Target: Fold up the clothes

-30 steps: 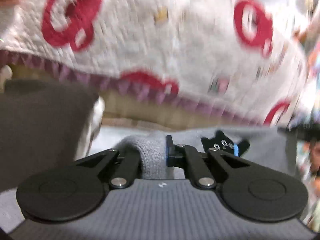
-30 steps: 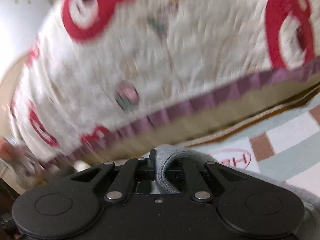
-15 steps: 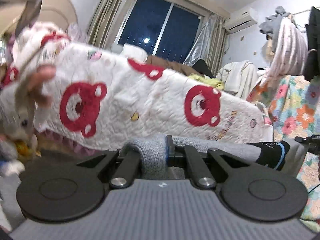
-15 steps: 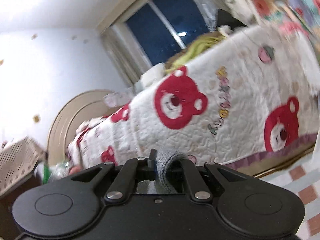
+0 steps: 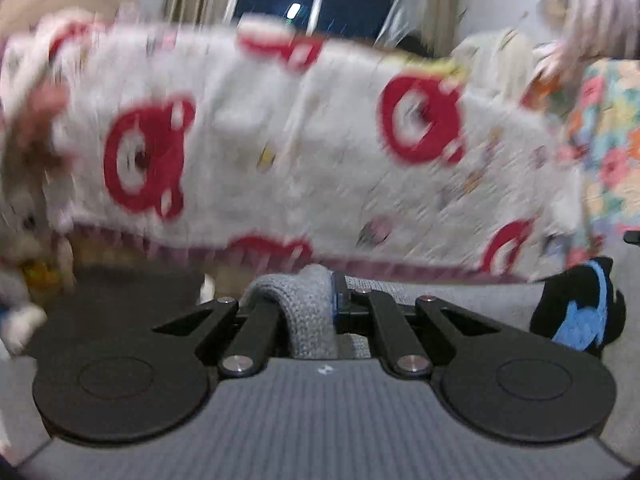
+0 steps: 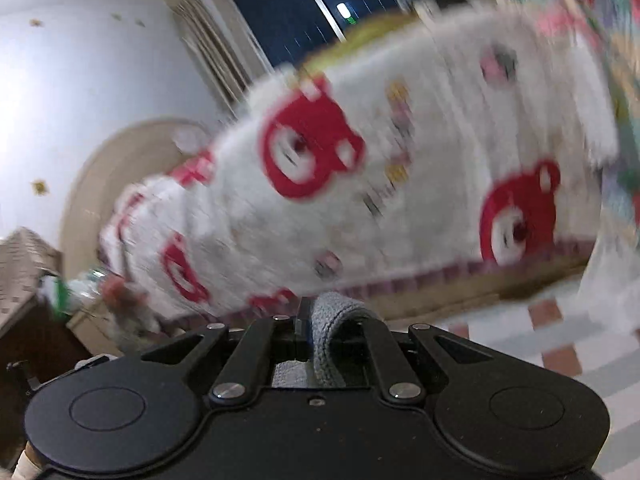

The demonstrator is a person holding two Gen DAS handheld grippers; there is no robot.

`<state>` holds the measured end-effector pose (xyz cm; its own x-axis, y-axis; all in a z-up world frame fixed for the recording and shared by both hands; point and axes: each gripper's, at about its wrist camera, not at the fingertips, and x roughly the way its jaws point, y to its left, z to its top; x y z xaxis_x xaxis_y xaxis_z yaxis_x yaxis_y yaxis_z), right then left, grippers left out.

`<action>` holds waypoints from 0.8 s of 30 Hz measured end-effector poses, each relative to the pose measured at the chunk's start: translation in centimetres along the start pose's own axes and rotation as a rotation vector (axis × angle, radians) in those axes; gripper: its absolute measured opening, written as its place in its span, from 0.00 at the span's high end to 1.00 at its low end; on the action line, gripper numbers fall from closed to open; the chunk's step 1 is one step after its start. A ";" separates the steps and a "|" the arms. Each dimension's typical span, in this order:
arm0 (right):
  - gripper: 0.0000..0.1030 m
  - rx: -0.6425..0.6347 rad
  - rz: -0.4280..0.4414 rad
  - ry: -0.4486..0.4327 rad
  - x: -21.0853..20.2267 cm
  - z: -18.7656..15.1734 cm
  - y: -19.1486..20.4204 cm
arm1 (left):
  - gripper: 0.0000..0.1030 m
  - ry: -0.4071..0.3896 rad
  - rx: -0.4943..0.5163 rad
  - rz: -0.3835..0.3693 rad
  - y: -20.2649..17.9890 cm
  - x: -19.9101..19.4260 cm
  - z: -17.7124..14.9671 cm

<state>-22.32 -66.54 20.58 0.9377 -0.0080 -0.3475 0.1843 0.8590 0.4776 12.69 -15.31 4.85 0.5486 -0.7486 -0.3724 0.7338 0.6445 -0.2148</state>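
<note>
1. Grey knit, the sweater (image 5: 304,304), sits pinched in both our tools: the left gripper (image 5: 320,308) and the right gripper (image 6: 320,328) are each clamped on an edge.
2. A second ago we saw only the bed (image 5: 320,140) side, close up. Now we see the window (image 6: 304,12) above the bed.
3. So we think we have lifted the sweater up in front of the bed, ready to fold.
</note>
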 end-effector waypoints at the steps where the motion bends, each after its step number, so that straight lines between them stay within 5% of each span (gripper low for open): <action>1: 0.93 0.008 -0.018 0.013 2.5 0.2 -1.2 | 0.95 0.018 -0.036 0.014 1.0 2.7 -0.4; 3: 0.93 0.005 -0.049 0.024 8.1 0.3 -3.4 | 0.92 0.058 -0.141 0.082 3.2 9.2 -1.8; 4: 0.93 0.004 -0.064 0.030 11.0 0.4 -4.5 | 0.92 0.106 -0.112 0.109 3.2 11.6 -2.9; 7: 0.70 -0.044 -0.274 0.116 19.8 -1.8 -7.5 | 0.86 0.260 0.003 0.183 2.9 18.6 -6.6; 9: 0.69 -0.029 -0.421 0.171 24.2 -3.9 -9.3 | 0.76 0.308 -0.001 0.153 3.0 19.7 -8.7; 10: 0.69 0.016 -0.429 0.166 25.0 -5.5 -9.9 | 0.66 0.309 -0.011 0.132 3.3 19.3 -9.5; 12: 0.69 0.068 -0.382 0.177 25.4 -8.3 -10.3 | 0.55 0.306 -0.045 0.096 4.2 18.1 -10.7; 18: 0.58 -0.029 -0.310 0.311 23.0 -15.4 -7.8 | 0.54 0.267 -0.248 0.049 8.5 13.3 -11.6; 24: 0.49 0.009 -0.366 0.297 18.4 -20.3 -7.7 | 0.50 0.393 -0.294 -0.055 8.4 10.3 -14.3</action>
<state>-12.44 -62.89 -5.90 0.6857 -0.1613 -0.7097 0.4907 0.8227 0.2871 18.80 -15.37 -13.72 0.2777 -0.7038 -0.6539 0.5820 0.6648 -0.4683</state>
